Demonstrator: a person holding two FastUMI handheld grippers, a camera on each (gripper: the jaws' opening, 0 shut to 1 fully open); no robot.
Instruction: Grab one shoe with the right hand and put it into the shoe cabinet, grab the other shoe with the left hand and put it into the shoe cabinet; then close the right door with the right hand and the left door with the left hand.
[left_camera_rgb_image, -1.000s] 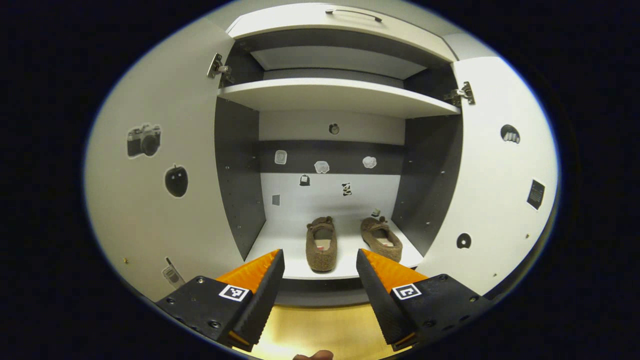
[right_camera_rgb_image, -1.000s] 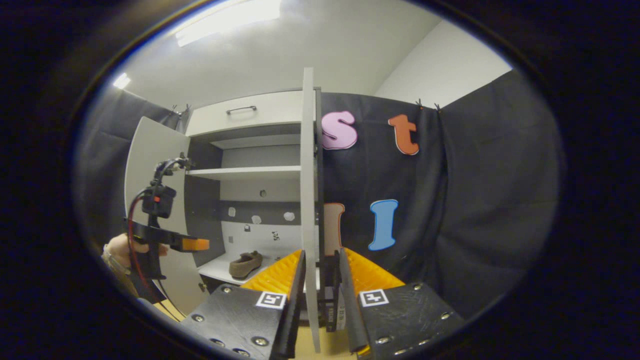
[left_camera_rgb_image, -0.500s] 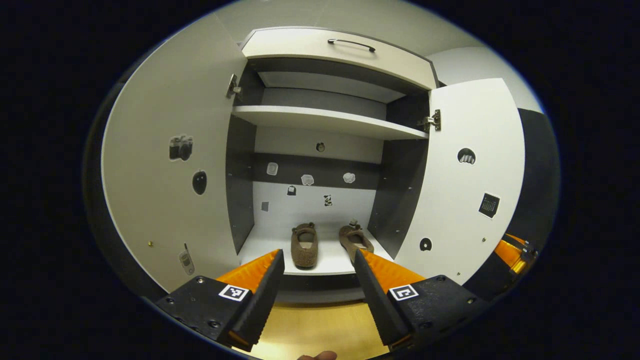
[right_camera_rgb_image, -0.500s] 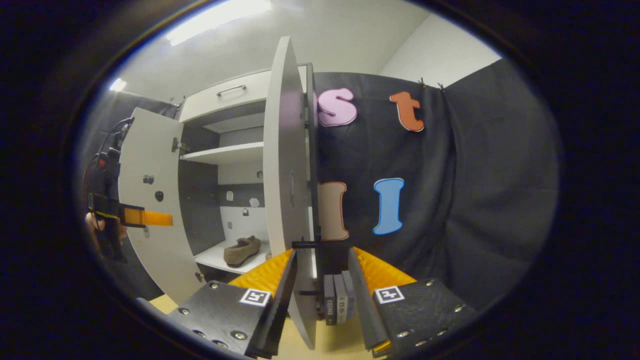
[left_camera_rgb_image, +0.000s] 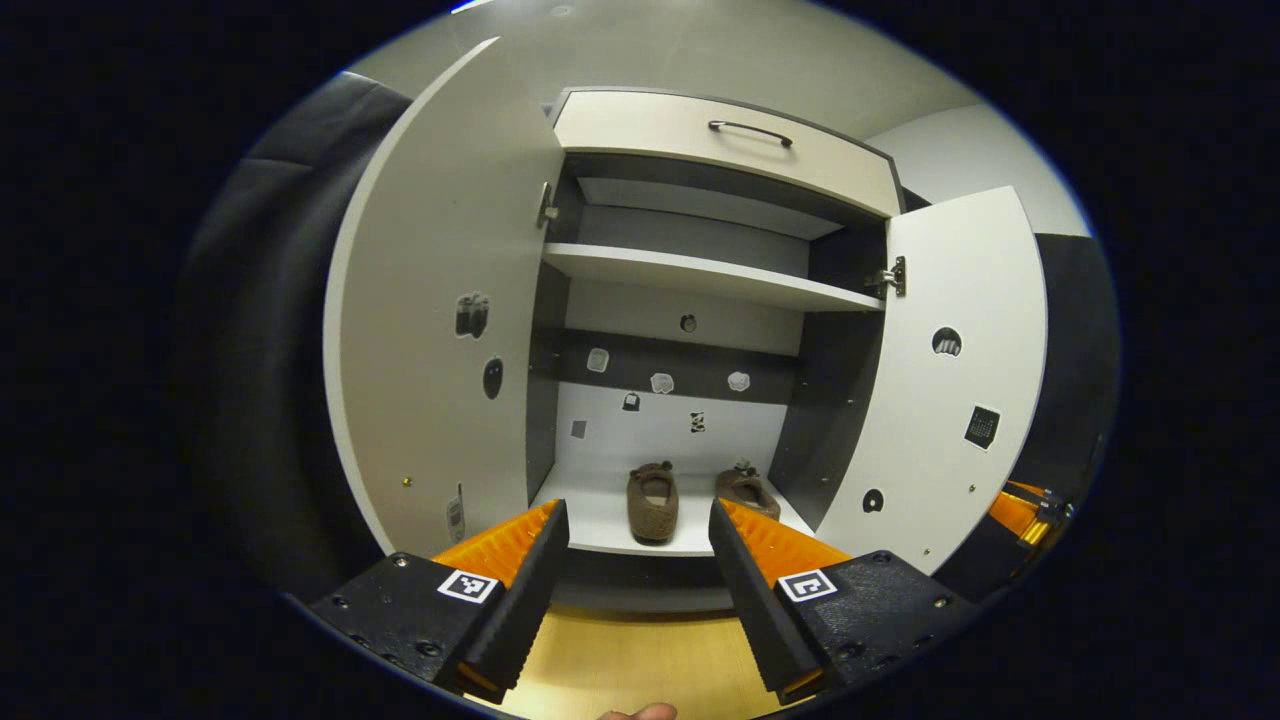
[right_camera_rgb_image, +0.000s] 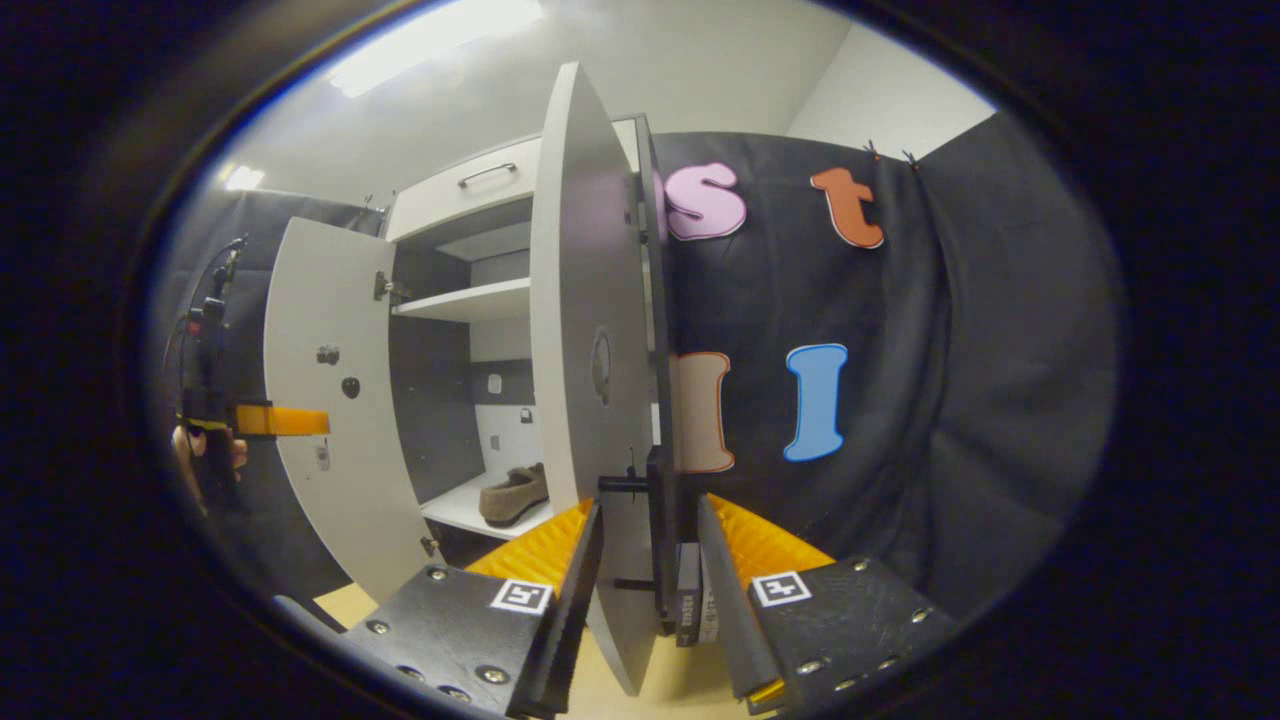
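Note:
Two brown slippers sit side by side on the bottom shelf (left_camera_rgb_image: 600, 520) of the open shoe cabinet. The left slipper (left_camera_rgb_image: 653, 498) is in plain sight. One finger partly hides the right slipper (left_camera_rgb_image: 742, 488). My left gripper (left_camera_rgb_image: 636, 585) hangs open and empty in front of the cabinet, above the wooden floor. My right gripper (right_camera_rgb_image: 648, 590) is open, with the lower edge of the right door (right_camera_rgb_image: 590, 300) between its fingers, near a black handle (right_camera_rgb_image: 625, 485). One slipper (right_camera_rgb_image: 515, 494) shows past that door. The left door (left_camera_rgb_image: 440, 320) stands wide open.
The upper shelf (left_camera_rgb_image: 700, 275) is bare, with a drawer (left_camera_rgb_image: 720, 135) above it. Stickers dot both doors and the back panel. Black cloth hangs right of the cabinet (right_camera_rgb_image: 950, 380). A hand (right_camera_rgb_image: 205, 462) holds the left gripper (right_camera_rgb_image: 270, 420) by the left door (right_camera_rgb_image: 330, 400).
My left gripper has drawn back from the cabinet and shifted left, so the slippers look smaller. My right gripper has moved up to the right door, which now shows more of its face.

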